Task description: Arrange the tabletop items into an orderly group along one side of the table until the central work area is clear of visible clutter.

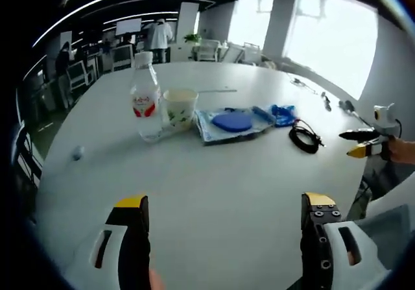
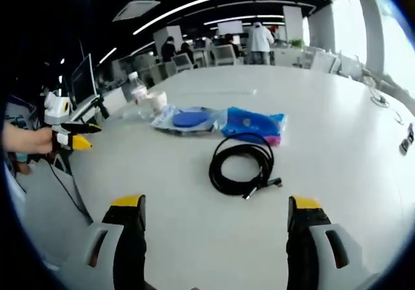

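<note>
Broad white bench (image 1: 214, 193), mostly bare, with the items in a loose row toward the far middle rather than along an edge; judged not yet tidied. Clear water bottle (image 1: 145, 95) upright, touching or just beside a paper cup (image 1: 179, 108), probably paired as drinkware. Beside the cup, a clear plastic bag with a blue disc (image 1: 231, 122) lying flat, then a crumpled blue packet (image 2: 253, 122) against its end. Black coiled cable (image 2: 242, 162) apart from the row, nearest the right side and likely first to be shifted. Small pale ball (image 1: 78, 152) alone, well apart. Left hand-held gripper (image 1: 224, 212) released, jaws wide, holding nothing, low over bare bench. Right hand-held gripper (image 2: 214, 215) likewise spread and empty, aimed at the cable.
</note>
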The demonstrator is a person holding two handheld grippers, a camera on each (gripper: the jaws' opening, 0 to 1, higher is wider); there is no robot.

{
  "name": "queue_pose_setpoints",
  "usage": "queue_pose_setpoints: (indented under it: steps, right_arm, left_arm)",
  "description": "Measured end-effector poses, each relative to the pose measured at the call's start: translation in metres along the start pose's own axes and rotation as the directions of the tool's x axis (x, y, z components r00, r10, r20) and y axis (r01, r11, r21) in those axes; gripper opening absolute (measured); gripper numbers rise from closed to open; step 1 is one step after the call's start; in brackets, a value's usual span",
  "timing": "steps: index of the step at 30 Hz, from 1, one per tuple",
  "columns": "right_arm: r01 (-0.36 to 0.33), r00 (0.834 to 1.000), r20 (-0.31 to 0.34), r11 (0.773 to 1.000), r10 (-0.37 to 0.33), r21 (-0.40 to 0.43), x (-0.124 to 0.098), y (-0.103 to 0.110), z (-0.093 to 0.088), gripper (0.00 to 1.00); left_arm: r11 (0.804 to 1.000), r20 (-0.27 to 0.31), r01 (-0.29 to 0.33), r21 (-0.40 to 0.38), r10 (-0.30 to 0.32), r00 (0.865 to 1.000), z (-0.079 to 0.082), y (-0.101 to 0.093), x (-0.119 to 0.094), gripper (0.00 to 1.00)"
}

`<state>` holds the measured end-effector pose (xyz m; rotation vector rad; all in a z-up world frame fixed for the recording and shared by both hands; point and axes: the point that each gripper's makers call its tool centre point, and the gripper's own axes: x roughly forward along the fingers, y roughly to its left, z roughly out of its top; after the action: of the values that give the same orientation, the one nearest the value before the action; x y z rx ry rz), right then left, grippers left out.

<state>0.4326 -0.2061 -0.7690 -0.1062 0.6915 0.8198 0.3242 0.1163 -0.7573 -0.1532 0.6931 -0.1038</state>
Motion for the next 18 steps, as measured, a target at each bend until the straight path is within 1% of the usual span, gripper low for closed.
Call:
queue_pose_setpoints:
  steps: [5,10,15,18]
  right_arm:
    - [0.009,1.0,-0.008,1.0,-0.009,0.0,-0.004,0.004,-0.005,0.89]
    - [0.022,1.0,-0.01,1.0,-0.022,0.008,-0.008,0.006,-0.009,0.89]
    - [0.037,0.999,-0.013,0.999,-0.036,0.01,-0.014,0.008,-0.014,0.89]
    - [0.045,0.999,-0.018,0.999,-0.044,0.011,-0.017,0.008,-0.016,0.89]
  left_arm:
    - [1.0,0.0,-0.006,-0.011,0.006,1.0,-0.009,0.008,-0.012,0.94]
    - [1.0,-0.009,-0.009,-0.013,0.009,1.0,-0.017,0.017,-0.02,0.94]
    - [1.0,-0.006,-0.011,-0.021,0.011,1.0,-0.018,0.027,-0.025,0.94]
    - [1.0,-0.005,-0.006,-0.023,0.005,1.0,-0.018,0.029,-0.028,0.94]
